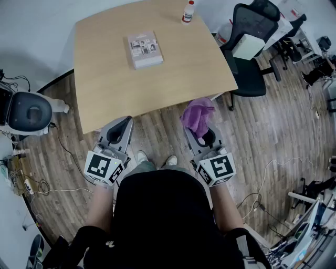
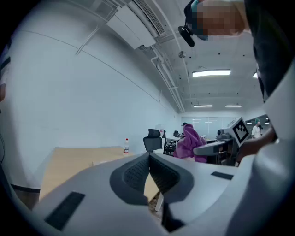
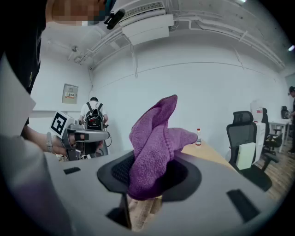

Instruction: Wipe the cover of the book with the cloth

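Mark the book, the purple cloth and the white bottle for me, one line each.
book (image 1: 145, 49): head view, middle of its cover.
purple cloth (image 3: 154, 143): right gripper view, its bunched middle.
white bottle (image 1: 187, 13): head view, its body below the cap.

A light wooden table (image 1: 105, 94) is set on a floor (image 1: 273, 136) laid with grey-brown wood planks, across which cables (image 1: 63, 152) are strewn. A black office chair (image 1: 251, 68) is placed at the table's right edge. Plain white walls (image 3: 207, 87) are seen all round, and long ceiling lights (image 2: 211, 73) are lit overhead.
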### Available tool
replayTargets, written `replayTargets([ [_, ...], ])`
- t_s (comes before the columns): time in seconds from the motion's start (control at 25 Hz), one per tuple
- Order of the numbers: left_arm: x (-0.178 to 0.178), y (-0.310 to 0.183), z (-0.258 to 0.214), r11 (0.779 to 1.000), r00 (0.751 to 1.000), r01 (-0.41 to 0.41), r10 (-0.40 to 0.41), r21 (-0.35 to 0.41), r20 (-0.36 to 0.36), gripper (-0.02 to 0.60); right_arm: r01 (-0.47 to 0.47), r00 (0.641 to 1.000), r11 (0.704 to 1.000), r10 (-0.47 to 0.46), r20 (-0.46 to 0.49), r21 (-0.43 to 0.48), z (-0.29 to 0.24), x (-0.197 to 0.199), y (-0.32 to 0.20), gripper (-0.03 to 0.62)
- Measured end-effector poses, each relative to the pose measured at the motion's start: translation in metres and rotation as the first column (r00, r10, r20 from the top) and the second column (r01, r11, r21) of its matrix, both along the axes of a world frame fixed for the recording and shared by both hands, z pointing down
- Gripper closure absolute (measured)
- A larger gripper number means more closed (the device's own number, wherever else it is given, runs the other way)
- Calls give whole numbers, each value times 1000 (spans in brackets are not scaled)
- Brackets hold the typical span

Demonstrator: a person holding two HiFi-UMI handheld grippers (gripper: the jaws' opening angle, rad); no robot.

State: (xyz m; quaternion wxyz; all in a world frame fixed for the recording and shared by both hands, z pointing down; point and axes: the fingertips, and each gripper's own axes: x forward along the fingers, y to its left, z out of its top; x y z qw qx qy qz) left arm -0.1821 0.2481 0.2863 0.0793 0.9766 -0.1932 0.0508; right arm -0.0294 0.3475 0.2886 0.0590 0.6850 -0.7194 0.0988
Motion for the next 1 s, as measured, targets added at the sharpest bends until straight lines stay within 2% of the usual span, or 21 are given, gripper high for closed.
replayTargets([
  [0.28,-5,-7,2,998,998,-63,63,10,-8,561,-22,1000,1000,22,2,-11,1,-10,-12,431],
  [0.48,-17,-19,5,997,997,-80,80,-14,-19,561,-45,998,999,45,32,-13,-1,-18,-22,430],
  [0.76,-42,-44,24,993,994,-106,105,-51,-27,561,-91,996,995,91,-5,-39,4,-26,-42,427],
  [1.0,-54,-62,40,989,991,-131,131,-68,-4,561,-105,994,993,103,-38,-51,7,-26,-64,427],
])
